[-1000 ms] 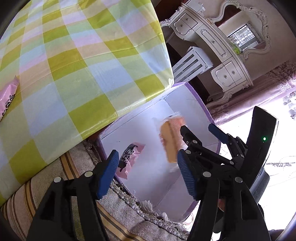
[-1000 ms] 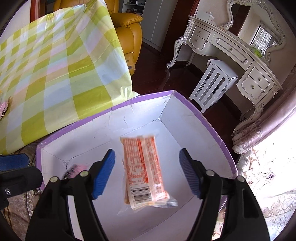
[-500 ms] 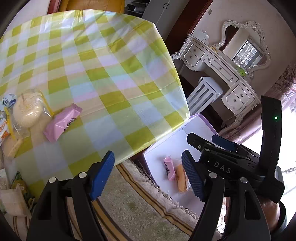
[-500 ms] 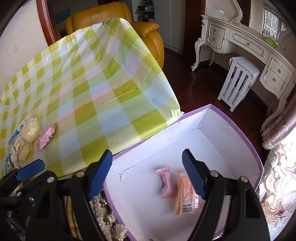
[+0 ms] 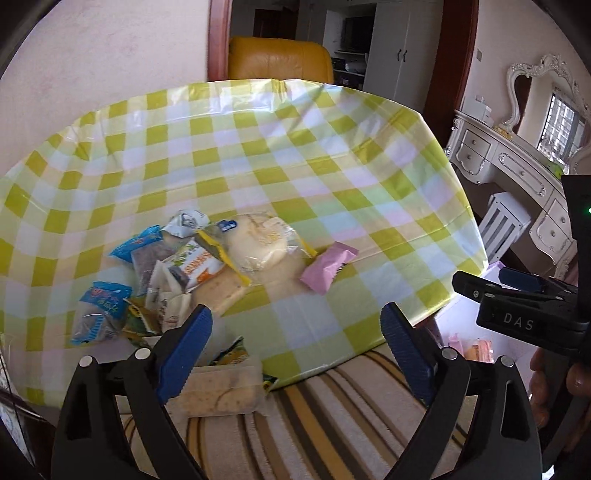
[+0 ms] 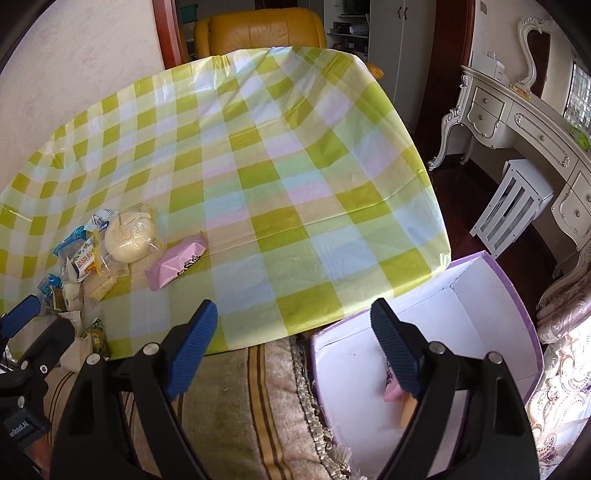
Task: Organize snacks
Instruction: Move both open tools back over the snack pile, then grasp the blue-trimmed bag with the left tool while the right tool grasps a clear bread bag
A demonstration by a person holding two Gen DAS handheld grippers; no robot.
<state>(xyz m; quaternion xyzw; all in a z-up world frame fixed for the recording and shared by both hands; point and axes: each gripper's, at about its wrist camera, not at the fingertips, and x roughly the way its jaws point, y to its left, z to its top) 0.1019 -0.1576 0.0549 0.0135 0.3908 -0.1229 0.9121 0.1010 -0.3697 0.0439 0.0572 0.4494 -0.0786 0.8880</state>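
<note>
A heap of wrapped snacks (image 5: 173,269) lies on the checked tablecloth (image 5: 295,166), with a round bun in clear wrap (image 5: 260,242) and a pink packet (image 5: 327,267) at its right edge. My left gripper (image 5: 295,347) hovers over the table's near edge, jaws opening, nothing between them. A cracker pack (image 5: 219,391) lies just below its left finger. My right gripper (image 6: 293,350) is over the table edge and the purple-rimmed white box (image 6: 517,295), jaws opening and empty. Inside the box lie a pink packet (image 6: 391,395) and an orange one (image 6: 406,413), partly hidden by the right finger.
A striped cushion (image 6: 251,406) with a fringe sits below the table edge, beside the box. A yellow armchair (image 6: 258,33) stands behind the table. A white dressing table (image 6: 517,122) and white stool (image 6: 513,206) stand to the right on dark floor.
Both grippers rose and swung away from the box toward the table. The orange packet, between the right jaws a second ago, now lies in the box. Both jaws have widened.
</note>
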